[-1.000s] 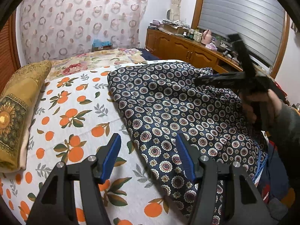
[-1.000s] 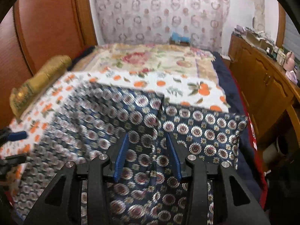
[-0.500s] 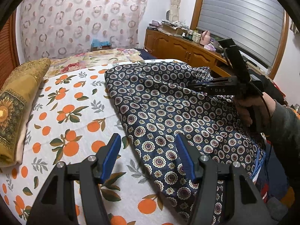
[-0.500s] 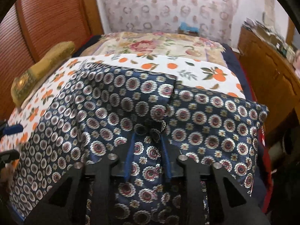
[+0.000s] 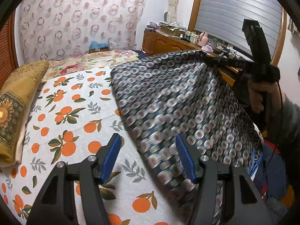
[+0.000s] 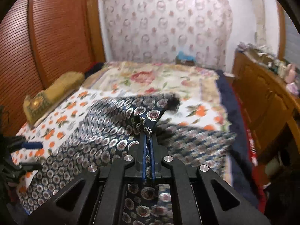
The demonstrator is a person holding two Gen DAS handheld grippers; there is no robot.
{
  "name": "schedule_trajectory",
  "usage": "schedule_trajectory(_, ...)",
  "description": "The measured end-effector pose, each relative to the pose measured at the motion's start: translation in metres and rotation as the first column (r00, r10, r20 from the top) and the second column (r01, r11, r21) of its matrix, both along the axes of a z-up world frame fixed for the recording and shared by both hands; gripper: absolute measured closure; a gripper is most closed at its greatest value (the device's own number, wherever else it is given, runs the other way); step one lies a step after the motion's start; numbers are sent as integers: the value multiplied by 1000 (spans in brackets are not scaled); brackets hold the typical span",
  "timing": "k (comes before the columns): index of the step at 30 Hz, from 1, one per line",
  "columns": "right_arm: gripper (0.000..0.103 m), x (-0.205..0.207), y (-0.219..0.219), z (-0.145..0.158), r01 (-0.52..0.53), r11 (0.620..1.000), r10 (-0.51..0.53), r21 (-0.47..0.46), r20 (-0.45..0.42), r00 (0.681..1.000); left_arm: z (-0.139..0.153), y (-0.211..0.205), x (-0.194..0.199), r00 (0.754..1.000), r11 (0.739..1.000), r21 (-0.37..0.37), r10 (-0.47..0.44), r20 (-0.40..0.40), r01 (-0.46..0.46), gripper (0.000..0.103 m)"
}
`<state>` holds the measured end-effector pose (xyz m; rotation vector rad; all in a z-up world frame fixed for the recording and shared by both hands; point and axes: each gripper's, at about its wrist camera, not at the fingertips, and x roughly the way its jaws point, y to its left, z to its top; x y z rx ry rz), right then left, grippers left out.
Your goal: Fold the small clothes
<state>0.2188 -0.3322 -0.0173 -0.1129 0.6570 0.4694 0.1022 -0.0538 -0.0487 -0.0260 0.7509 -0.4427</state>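
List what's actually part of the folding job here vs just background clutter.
In play:
- navy patterned garment, one edge lifted
- right tongs, shut on the garment
- left tongs, open, nothing between them
- orange-print bedsheet, the work surface

Just lying about:
- mustard sunflower cushion
- floral blanket
- wooden dresser with its clutter

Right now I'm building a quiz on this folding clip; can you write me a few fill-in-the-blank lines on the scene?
1. The right tongs are ____ on the navy patterned garment.
2. The left tongs stand ____, holding nothing.
3. The bedsheet is printed with ____.
4. The garment's gripped edge is ____ off the bed.

Missing: shut; open; oranges; lifted
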Motion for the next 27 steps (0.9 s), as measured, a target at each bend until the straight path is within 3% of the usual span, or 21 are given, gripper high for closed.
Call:
schedule_trajectory(5, 103, 6, -28, 14, 91, 996, -91, -23, 23, 996, 1, -4, -2, 1000, 1000, -2, -10, 5, 10, 43)
schedule_trajectory(14, 100, 22, -72, -1, 230, 967, -235, -109, -36, 971, 2, -14, -4, 1000, 1000, 0, -28, 8, 28, 43)
schedule_trajectory(22, 74, -5, -77, -21, 226, 957, -240, -182, -59, 969, 0, -22, -8, 999, 999, 1, -43, 3, 43, 43)
schedule_trajectory(27, 68, -35, -75, -32, 196, 963, -212, -183, -71, 975, -1, -26, -8, 999, 999, 1, -51, 1, 51, 43)
